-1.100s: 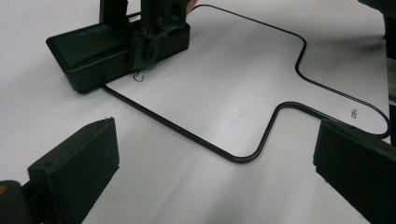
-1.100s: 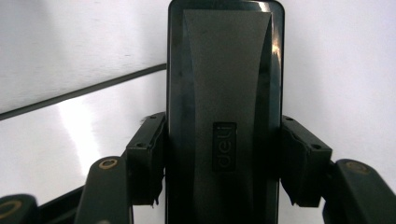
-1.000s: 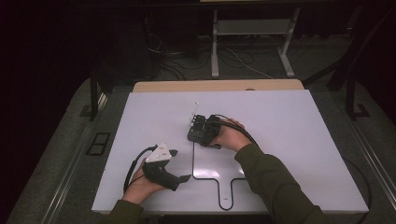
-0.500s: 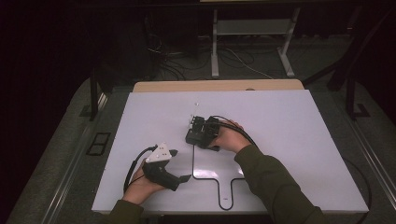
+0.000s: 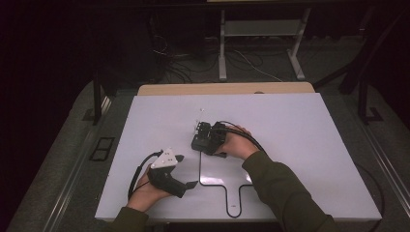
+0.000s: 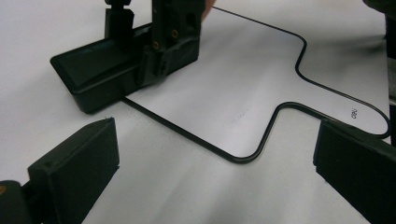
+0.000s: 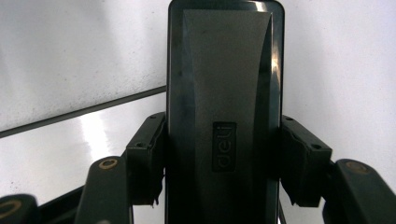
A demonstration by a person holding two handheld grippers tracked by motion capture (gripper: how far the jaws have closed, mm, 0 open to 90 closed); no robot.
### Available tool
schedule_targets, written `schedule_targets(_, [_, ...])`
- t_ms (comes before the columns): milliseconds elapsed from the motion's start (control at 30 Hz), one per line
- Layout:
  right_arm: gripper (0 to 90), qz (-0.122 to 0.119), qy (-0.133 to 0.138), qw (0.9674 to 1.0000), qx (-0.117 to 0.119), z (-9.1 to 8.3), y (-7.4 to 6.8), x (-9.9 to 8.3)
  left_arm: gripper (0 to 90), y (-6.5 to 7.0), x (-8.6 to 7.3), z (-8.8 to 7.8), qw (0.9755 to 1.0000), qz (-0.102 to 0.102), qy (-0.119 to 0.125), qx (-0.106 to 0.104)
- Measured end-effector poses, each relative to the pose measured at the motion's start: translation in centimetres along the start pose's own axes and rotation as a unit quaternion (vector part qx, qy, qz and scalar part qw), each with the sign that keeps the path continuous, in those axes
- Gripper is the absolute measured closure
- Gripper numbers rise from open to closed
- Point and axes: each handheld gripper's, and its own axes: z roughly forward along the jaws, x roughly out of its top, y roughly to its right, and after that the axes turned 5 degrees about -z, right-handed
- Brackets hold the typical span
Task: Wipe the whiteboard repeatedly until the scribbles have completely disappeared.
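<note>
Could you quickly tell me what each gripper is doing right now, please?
Left gripper: open, holding nothing.
Right gripper: shut on the black stapler.

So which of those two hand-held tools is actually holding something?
The right gripper, farther up the table: its jaws are clamped on the sides of a black box. The left gripper has wide-open jaws with nothing between them.

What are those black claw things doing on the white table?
A person sits at a white table with a hand-held gripper in each hand. The right hand-held gripper is clamped on a long black plastic box with a logo on its top; the box rests on the table beside a thin black outline drawn there. The left hand-held gripper rests nearby with its jaws wide apart, holding nothing.
</note>
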Motion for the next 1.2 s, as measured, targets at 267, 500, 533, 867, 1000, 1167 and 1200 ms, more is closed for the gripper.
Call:
schedule_targets(267, [38.6, 0.02, -0.006, 0.9996, -0.021, 0.3, 2.0, -0.1, 0.0, 0.0, 0.0, 0.0, 1.0, 0.001, -0.002, 0.001])
schedule_targets(500, [38.6, 0.014, -0.009, 0.9998, -0.014, 0.1, 0.9, 0.0, 0.0, 0.0, 0.0, 0.0, 1.0, 0.001, -0.001, 0.002])
schedule_targets(533, [38.6, 0.008, -0.009, 0.9999, -0.009, 0.0, 0.5, 0.0, 0.0, 0.0, 0.0, 0.0, 1.0, 0.001, -0.002, 0.002])
schedule_targets(867, [38.6, 0.019, 0.002, 0.9998, 0.007, 0.1, 0.7, -0.2, 0.0, 0.0, 0.0, 0.0, 1.0, 0.001, -0.001, 0.003])
schedule_targets(1000, [38.6, 0.033, 0.004, 0.9994, 0.001, 0.3, 1.9, -0.3, 0.0, -0.1, -0.1, -0.1, 1.0, 0.001, -0.001, 0.003])
schedule_targets(1167, [38.6, 0.047, 0.008, 0.9988, -0.004, 0.4, 2.6, -0.6, 0.0, -0.1, -0.1, -0.1, 1.0, 0.001, 0.0, 0.003])
schedule_targets(1200, [38.6, 0.047, 0.007, 0.9988, -0.006, 0.4, 2.6, -0.7, 0.0, -0.1, -0.1, -0.1, 1.0, 0.001, 0.0, 0.003])
